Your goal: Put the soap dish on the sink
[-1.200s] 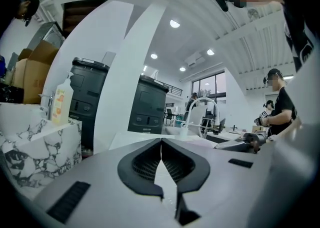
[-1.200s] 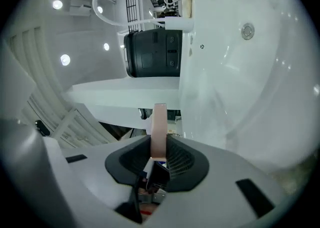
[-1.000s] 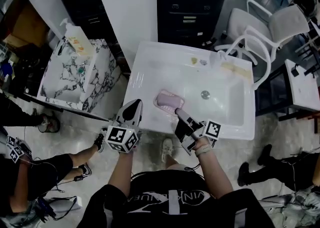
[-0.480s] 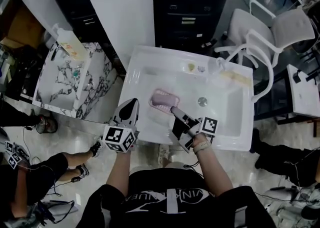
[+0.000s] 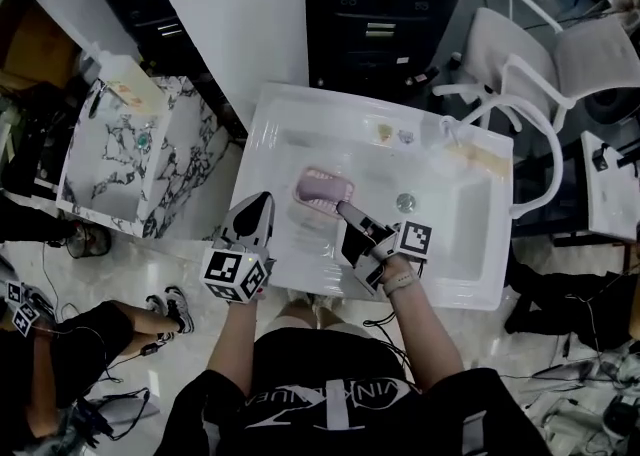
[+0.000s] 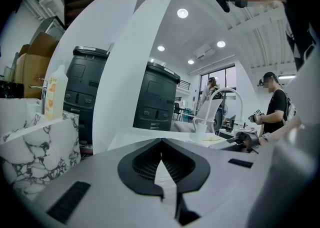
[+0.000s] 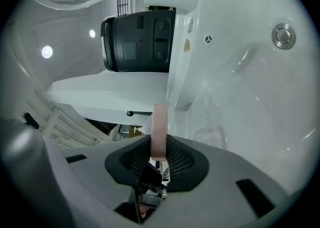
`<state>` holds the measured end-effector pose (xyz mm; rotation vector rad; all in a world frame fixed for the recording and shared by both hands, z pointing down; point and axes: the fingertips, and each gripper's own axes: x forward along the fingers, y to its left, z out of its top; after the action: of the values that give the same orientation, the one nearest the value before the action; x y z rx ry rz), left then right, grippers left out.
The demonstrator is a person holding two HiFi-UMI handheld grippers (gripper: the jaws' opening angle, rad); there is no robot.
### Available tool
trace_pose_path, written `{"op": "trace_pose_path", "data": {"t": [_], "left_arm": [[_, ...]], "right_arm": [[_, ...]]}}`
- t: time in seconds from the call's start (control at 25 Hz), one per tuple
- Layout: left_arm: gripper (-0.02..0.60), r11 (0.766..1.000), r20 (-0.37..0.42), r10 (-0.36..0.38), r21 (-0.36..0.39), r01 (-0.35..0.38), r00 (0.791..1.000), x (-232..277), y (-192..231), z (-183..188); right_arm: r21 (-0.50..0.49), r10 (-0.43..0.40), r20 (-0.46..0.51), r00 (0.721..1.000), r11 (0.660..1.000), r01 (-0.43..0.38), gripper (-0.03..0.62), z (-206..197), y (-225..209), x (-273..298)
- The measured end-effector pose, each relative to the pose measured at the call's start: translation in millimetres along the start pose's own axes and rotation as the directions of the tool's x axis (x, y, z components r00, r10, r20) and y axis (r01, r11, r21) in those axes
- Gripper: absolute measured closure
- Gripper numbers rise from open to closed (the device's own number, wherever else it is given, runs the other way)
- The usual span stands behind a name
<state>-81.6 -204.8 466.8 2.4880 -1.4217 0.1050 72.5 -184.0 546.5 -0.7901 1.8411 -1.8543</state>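
In the head view the pink soap dish [image 5: 322, 187] hangs over the left part of the white sink [image 5: 290, 114], next to the basin. My right gripper [image 5: 343, 208] is shut on the dish's near edge. In the right gripper view the dish [image 7: 159, 129] shows edge-on as a thin pink strip pinched between the jaws of the right gripper [image 7: 159, 156], with the sink basin [image 7: 240, 87] and its drain [image 7: 283, 36] beyond. My left gripper [image 5: 262, 200] sits over the sink's left front corner, shut and empty [image 6: 162, 172].
A drain [image 5: 405, 202] lies mid-basin, and a faucet [image 5: 452, 131] stands at the back right. A marble-patterned counter [image 5: 135, 159] with a soap bottle [image 5: 122, 86] is to the left. A black cabinet [image 5: 390, 14] stands behind, with a white chair [image 5: 545, 69] at right. Another person [image 5: 60, 354] is at lower left.
Both grippers have moved forward over the sink's front edge. The soap dish, still in the right gripper, now hangs further over the sink top.
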Motion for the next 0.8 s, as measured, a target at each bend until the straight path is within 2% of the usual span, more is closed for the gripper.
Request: {"op": "trace_pose_path", "data": {"t": [0.32,0.48,0.8], "left_arm": [[0.566,0.999,-0.032,0.016,-0.030,-0.017,0.999,22,16,-10],[0.566,0.999,-0.053,-0.005,-0.052,0.002,0.999,39,18,-15],[0.566,0.995,-0.078,-0.032,-0.092,0.025,0.996,58,19,-23]], "right_arm": [[0.000,-0.056,-0.024,0.998,0.998,0.056,0.499,14,-18,26],[0.013,-0.111,-0.034,0.993,0.994,0.111,0.499,23,-32,37],[0.043,-0.156,-0.087,0.984,0.986,0.160,0.499,33,-48,65]]}}
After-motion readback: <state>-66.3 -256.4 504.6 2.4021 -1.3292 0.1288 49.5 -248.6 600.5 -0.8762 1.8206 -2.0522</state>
